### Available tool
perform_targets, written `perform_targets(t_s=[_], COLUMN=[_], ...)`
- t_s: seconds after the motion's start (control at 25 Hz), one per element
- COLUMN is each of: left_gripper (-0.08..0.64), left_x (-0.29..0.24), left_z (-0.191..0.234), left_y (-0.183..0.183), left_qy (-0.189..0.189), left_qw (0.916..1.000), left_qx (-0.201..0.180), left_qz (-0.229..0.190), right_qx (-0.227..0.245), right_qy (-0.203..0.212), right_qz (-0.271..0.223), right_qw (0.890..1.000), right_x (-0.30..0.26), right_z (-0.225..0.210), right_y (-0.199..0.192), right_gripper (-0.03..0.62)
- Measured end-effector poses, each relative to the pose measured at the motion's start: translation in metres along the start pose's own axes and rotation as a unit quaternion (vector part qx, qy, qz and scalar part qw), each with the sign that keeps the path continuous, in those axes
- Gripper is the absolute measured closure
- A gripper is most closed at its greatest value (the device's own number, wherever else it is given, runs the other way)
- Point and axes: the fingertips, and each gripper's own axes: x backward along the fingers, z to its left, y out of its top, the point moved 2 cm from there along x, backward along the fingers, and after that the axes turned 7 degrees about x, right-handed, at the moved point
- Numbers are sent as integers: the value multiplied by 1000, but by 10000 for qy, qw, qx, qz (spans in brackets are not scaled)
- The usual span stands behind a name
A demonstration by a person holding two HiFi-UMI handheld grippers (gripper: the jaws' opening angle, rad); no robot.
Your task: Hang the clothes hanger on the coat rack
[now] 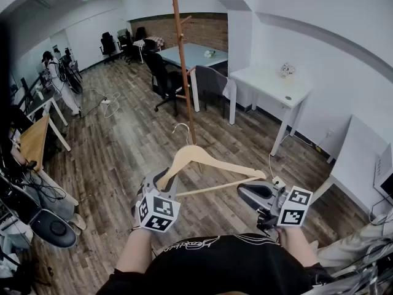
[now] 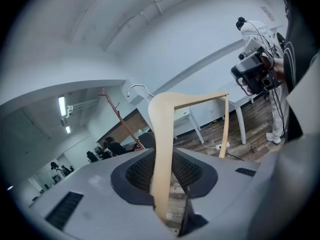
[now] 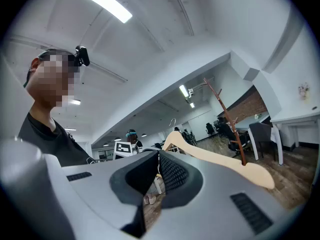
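A light wooden clothes hanger (image 1: pixel 206 158) with a metal hook (image 1: pixel 182 128) is held level in front of me. My left gripper (image 1: pixel 161 188) is shut on its left arm; in the left gripper view that arm (image 2: pixel 162 134) is pinched between the pads (image 2: pixel 165 171). My right gripper (image 1: pixel 253 195) sits just under the hanger's right end, its jaws shut with nothing between them (image 3: pixel 157 156); the hanger (image 3: pixel 220 161) runs past its right side. The tall wooden coat rack (image 1: pixel 183 60) stands on the floor a little beyond the hook, also in the left gripper view (image 2: pixel 122 121) and the right gripper view (image 3: pixel 227 119).
A white desk (image 1: pixel 273 85) stands at the right, a pale table (image 1: pixel 196 54) with dark chairs (image 1: pixel 166 78) behind the rack. Desks and cables (image 1: pixel 34 140) line the left side. A person (image 1: pixel 58 78) stands far left. A power strip (image 1: pixel 277 180) lies on the wood floor.
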Motion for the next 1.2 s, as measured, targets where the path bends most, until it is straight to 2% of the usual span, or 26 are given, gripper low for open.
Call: perform_targets(t_s=[0.36,0.68,1.2], left_gripper=[462,462,462], left_x=[19,23,-14], left_z=[-27,-35,-11], left_y=[14,9,-9], left_qy=[51,-8,90], left_qw=[9998,9999,9997], left_qx=[-209,-135,-43], left_qz=[-7,66,208], right_qx=[61,-249,-557], right_qy=[-55,158,253], right_qz=[-133,-135,-7], right_qw=[9999,9995,9981], right_x=[31,33,1], right_z=[22,26,-20], right_y=[-3,-15,-28], right_gripper=[551,549,549])
